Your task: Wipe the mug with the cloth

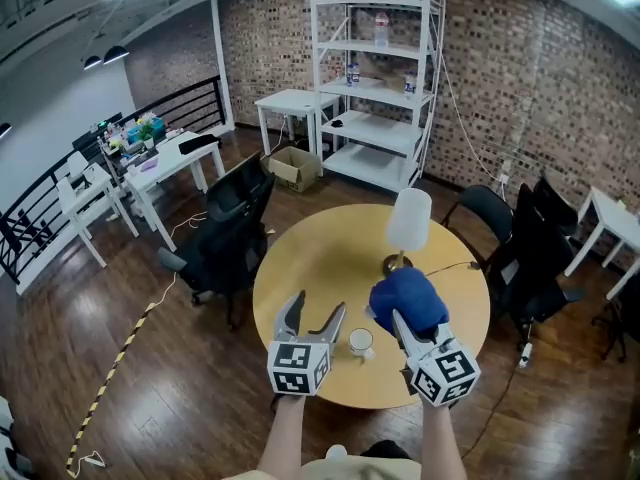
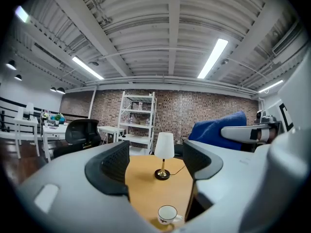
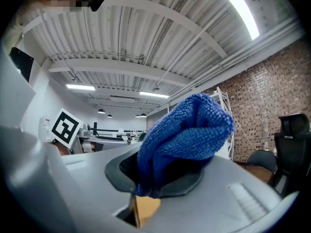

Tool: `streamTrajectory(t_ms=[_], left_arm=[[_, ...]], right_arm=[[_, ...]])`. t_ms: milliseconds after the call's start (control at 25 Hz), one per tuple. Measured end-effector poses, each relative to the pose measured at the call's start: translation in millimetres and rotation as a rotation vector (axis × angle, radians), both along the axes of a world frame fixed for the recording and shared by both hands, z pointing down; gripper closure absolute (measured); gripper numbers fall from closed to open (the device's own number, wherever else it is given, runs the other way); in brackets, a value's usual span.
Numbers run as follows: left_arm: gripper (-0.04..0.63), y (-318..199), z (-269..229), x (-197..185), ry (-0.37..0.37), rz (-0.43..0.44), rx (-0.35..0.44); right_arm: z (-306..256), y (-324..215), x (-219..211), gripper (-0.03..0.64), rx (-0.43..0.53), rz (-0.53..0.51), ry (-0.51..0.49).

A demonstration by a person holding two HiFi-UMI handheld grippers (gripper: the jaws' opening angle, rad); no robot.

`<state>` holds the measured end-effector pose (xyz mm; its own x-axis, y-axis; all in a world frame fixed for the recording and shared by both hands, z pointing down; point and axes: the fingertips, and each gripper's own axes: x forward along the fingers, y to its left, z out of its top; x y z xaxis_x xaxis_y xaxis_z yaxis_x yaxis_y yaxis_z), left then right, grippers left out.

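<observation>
A small white mug (image 1: pixel 360 342) with a dark pattern stands upright on the round wooden table (image 1: pixel 310 268), near its front edge. In the left gripper view the mug (image 2: pixel 167 214) sits low between the jaws. My left gripper (image 1: pixel 314 322) is open, just left of the mug, with nothing in it. My right gripper (image 1: pixel 385 313) is shut on a bunched blue cloth (image 1: pixel 408 299), held above the table right of the mug. The cloth (image 3: pixel 184 135) fills the right gripper view between the jaws, and also shows in the left gripper view as a blue cloth (image 2: pixel 216 129).
A table lamp (image 1: pixel 405 230) with a white shade and brass base stands behind the cloth, its cord running right. Black office chairs (image 1: pixel 228 228) surround the table. A white shelf unit (image 1: pixel 375 88) stands against the brick wall, with white desks at left.
</observation>
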<state>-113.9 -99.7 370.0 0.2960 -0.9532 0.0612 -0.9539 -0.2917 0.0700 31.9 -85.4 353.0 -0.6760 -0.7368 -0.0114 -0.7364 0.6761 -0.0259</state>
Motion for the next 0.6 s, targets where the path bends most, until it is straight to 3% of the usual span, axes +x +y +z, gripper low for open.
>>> streamTrajectory(t_ms=[280,600], left_arm=[[0.273,-28,25,12,0.0,0.003,-0.056],[0.273,-83,27,16,-0.015,-0.083,-0.072]], right_arm=[[23,-34,13,0.552,-0.059,-0.018,0.015],[25,-107,20,0.552,-0.076,-0.149,0.015]])
